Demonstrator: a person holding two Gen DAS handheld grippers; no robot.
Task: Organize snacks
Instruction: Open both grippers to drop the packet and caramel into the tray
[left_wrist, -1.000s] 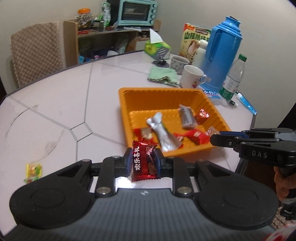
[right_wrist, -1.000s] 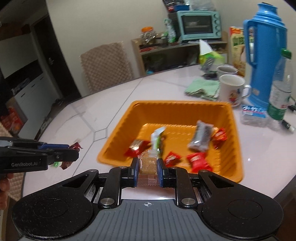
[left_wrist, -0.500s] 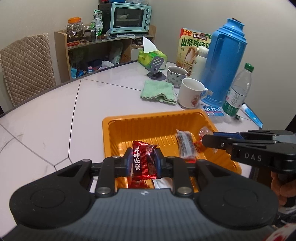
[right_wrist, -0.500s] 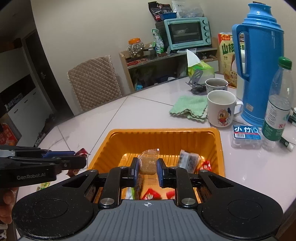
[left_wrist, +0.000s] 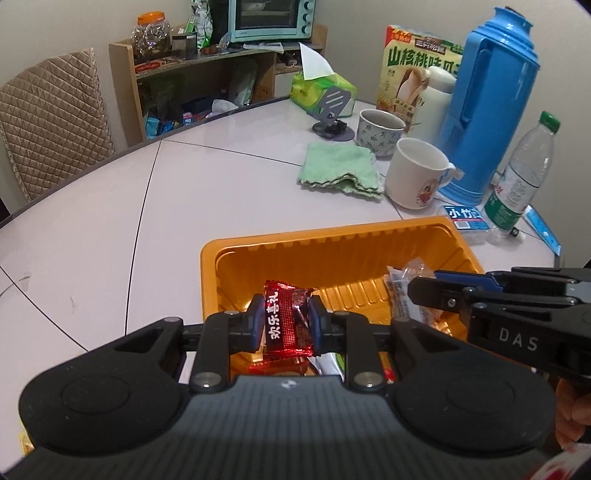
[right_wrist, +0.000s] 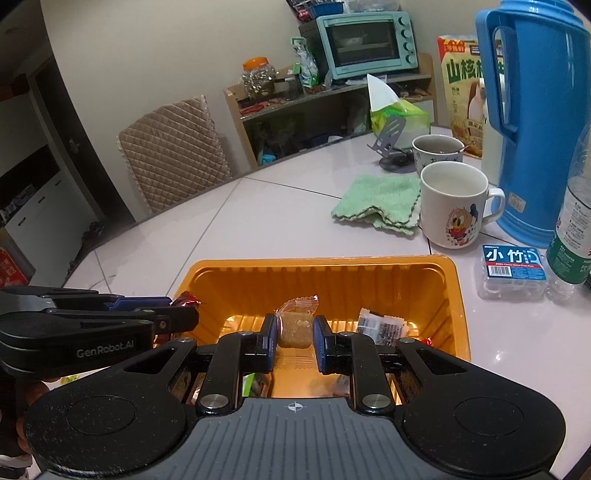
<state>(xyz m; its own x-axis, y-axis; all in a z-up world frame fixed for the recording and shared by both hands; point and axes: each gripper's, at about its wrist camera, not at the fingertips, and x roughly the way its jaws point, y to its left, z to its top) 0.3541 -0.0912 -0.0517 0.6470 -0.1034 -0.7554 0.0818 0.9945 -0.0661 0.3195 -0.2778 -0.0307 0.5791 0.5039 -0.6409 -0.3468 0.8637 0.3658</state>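
Both grippers have moved forward over the orange tray (left_wrist: 332, 236): the left gripper (left_wrist: 286, 325) grasps a red candy packet (left_wrist: 286, 321), and the right gripper (right_wrist: 295, 330) clamps a brown snack in clear wrap (right_wrist: 294, 325). Each snack now hangs above the tray floor, just ahead of its gripper. I judge that only the release is left.

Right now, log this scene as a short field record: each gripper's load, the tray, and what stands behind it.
left gripper: shut on red candy packet, over the tray
right gripper: shut on brown clear-wrapped snack, over the tray
orange tray: on the white table, holds several wrapped snacks
behind tray: green cloth, cartoon mug, blue thermos, water bottle
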